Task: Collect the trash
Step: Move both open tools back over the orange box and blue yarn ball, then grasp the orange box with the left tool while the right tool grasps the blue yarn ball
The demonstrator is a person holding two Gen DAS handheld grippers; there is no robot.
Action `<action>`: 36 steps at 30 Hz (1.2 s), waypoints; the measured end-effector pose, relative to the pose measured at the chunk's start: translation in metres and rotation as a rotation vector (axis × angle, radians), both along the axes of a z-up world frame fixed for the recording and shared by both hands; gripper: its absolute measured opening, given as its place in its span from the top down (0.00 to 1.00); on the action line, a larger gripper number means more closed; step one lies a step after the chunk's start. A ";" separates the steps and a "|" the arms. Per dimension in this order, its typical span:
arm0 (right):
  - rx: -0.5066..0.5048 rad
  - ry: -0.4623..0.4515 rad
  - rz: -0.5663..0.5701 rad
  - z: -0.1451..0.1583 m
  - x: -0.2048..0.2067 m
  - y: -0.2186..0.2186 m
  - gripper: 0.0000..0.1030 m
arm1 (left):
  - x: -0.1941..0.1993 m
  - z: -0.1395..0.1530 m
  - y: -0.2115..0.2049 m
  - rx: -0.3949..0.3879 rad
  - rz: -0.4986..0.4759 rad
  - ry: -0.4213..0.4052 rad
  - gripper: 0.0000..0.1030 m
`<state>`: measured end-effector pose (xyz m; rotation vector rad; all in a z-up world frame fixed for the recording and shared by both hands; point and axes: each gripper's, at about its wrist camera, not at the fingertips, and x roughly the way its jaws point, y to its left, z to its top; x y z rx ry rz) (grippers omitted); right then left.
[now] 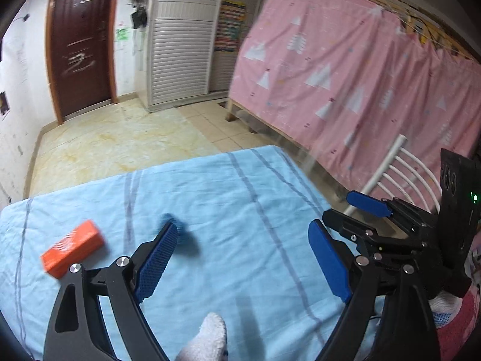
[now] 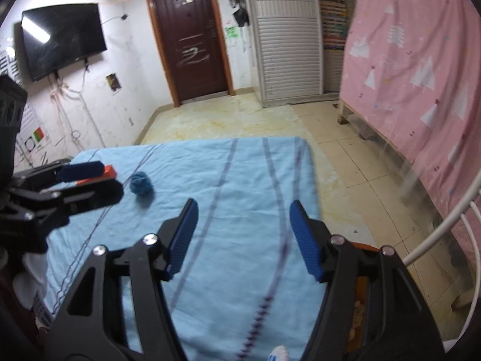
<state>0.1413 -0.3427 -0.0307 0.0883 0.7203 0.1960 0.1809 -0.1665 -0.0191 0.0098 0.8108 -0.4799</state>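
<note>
Two trash items lie lower left on blue-covered table (image 1: 240, 180): orange box (image 1: 73, 245), blue wad (image 1: 183, 234). Left gripper (image 1: 243, 258) jaws wide apart, empty, angled toward wad; right gripper (image 2: 243, 237) jaws apart, empty.

You have the worktop (image 1: 210, 186) beneath and ahead of both sets of jaws. A box (image 1: 73, 244) lies on it left of your left gripper (image 1: 243, 258); a crumpled wad (image 1: 180, 231) sits just beyond its left jaw. Your right gripper (image 1: 345, 219) stands to the right, near a chair back (image 1: 399, 168). Beyond the worktop: floor (image 1: 120, 138), then door (image 1: 79, 39) and cabinet (image 1: 183, 39); curtain (image 1: 345, 69) far right.
</note>
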 end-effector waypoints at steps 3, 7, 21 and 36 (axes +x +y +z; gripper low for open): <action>-0.013 0.007 0.031 0.001 0.007 0.018 0.41 | 0.004 -0.001 0.020 0.002 0.034 -0.001 0.22; -0.032 0.016 0.066 0.000 0.014 0.040 0.41 | 0.012 -0.005 0.042 0.004 0.070 0.006 0.22; -0.081 0.072 0.161 -0.016 0.043 0.103 0.33 | 0.043 -0.018 0.106 0.079 0.168 0.022 0.21; -0.112 0.104 0.209 -0.029 0.065 0.139 0.33 | 0.068 -0.048 0.134 0.212 0.142 0.064 0.20</action>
